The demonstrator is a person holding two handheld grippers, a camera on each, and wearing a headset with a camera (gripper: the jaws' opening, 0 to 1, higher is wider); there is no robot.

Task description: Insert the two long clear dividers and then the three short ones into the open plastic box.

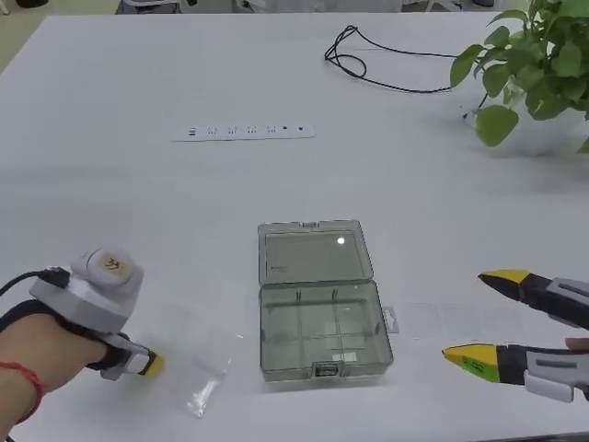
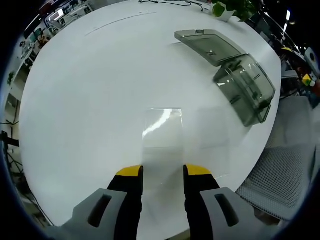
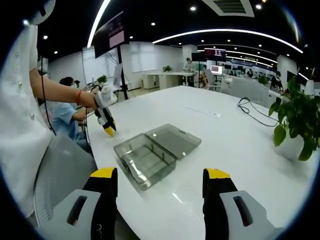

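Between the left gripper's [image 2: 163, 172] slightly parted jaws lies a clear divider [image 2: 162, 131]; the right gripper [image 3: 160, 180] gapes wide.

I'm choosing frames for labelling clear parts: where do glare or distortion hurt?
Head view: the dividers nearly vanish against the white table, a light glints on the box lid. Left gripper view: a glare streak crosses the clear piece; fisheye rounds the table edge.
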